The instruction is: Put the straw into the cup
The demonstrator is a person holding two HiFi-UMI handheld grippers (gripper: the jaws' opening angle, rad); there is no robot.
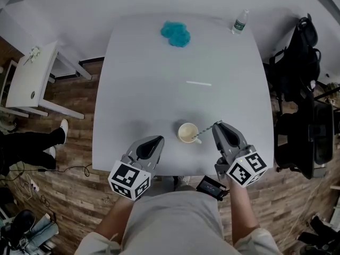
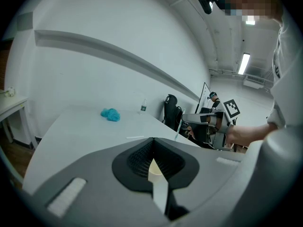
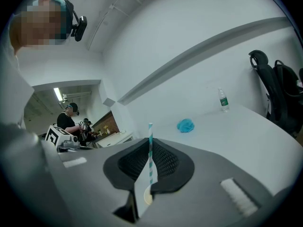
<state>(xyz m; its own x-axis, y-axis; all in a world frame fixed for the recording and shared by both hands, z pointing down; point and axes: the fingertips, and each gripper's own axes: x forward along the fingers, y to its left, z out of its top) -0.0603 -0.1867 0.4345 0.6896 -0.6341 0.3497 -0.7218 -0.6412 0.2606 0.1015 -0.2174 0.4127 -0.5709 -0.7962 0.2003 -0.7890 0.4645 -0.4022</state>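
Observation:
A cream paper cup (image 1: 187, 133) stands near the table's front edge. My right gripper (image 1: 217, 125) is just right of it, shut on a teal-and-white striped straw (image 1: 204, 132). The straw slants down leftward with its lower end at the cup's rim. In the right gripper view the straw (image 3: 150, 132) rises upright from the closed jaws of the right gripper (image 3: 149, 148), with the cup (image 3: 148, 198) glimpsed below. My left gripper (image 1: 158, 139) is left of the cup, apart from it and shut on nothing. Through the left gripper's (image 2: 152, 142) jaws the cup (image 2: 154, 170) shows.
A white straw-like strip (image 1: 198, 83) lies mid-table. A teal cloth (image 1: 176, 33) and a water bottle (image 1: 240, 22) sit at the far edge of the table (image 1: 143, 89). A chair with a black backpack (image 1: 297, 62) stands right; a white side table (image 1: 29, 81) and a person's legs are left.

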